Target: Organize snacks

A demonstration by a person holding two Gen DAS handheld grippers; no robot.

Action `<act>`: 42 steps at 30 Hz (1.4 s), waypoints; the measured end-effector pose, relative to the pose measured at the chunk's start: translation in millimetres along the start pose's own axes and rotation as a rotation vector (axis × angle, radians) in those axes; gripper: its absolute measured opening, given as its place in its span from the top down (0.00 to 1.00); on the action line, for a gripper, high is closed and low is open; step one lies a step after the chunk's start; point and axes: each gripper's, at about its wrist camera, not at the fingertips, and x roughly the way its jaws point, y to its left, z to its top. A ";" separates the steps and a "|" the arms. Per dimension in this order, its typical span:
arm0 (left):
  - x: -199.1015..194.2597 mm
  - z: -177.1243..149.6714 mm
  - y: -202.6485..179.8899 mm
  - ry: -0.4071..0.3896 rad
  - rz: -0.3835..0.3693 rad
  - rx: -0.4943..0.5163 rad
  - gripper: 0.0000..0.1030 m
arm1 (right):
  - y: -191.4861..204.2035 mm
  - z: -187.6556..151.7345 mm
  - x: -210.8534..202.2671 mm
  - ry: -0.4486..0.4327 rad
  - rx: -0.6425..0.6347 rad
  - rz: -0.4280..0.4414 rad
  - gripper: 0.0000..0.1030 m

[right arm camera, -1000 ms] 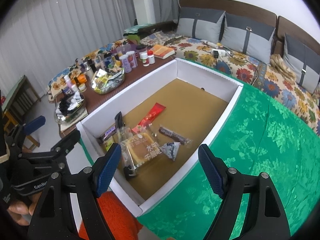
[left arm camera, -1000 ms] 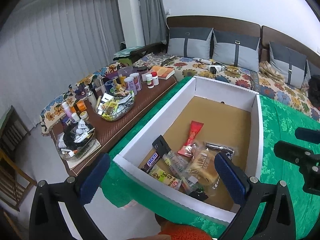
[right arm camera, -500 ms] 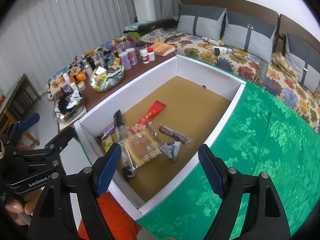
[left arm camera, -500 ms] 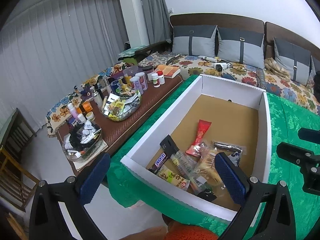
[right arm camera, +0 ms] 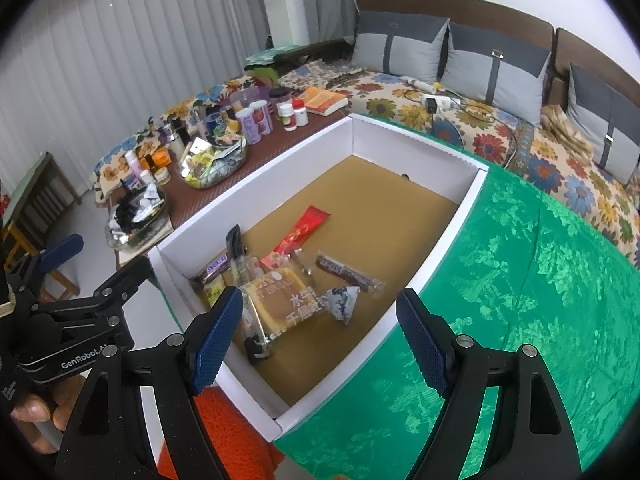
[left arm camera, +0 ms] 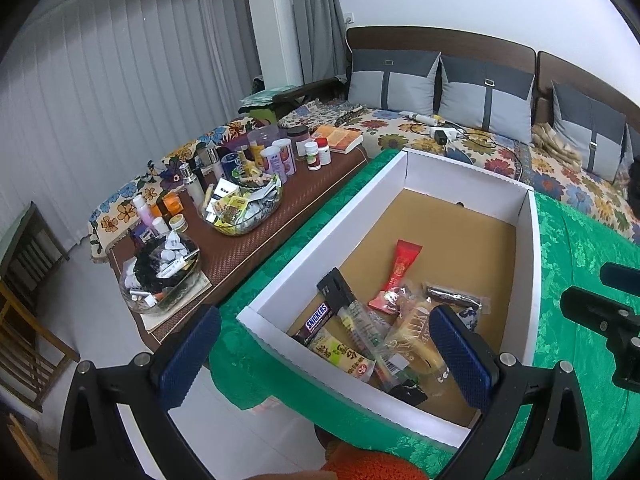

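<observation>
Your left gripper point(left arm camera: 324, 356) and right gripper point(right arm camera: 320, 336) both hover above the white box point(right arm camera: 452, 216) with fingers spread wide, holding nothing. The snacks lie heaped in the box's near corner: Snickers bar point(left arm camera: 317, 317), bread pack point(right arm camera: 280, 300), red sachet point(right arm camera: 302, 229) toward the box's middle.

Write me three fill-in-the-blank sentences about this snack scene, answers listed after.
1. The snacks lie inside a white ____ with a brown floor.
2. The Snickers bar lies near the box's ____ wall.
3. Both the left gripper and right gripper are ____ and hold nothing.

Answers: box; left; open
</observation>
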 end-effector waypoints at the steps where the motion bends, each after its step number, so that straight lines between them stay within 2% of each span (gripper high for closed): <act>1: -0.3 0.3 0.0 0.000 -0.001 -0.001 0.00 | 0.5 0.4 -0.3 0.000 -0.001 0.001 0.20; 35: 2.3 0.9 -1.2 0.000 -0.004 0.003 0.00 | 6.6 0.9 1.6 0.007 -0.007 0.005 0.20; 40: 4.7 1.8 0.5 0.005 -0.038 -0.017 0.00 | 7.7 1.1 1.6 0.007 -0.006 0.005 0.20; 42: 5.1 1.9 0.9 0.004 -0.030 -0.024 0.00 | 8.0 1.1 1.6 0.008 -0.007 0.006 0.20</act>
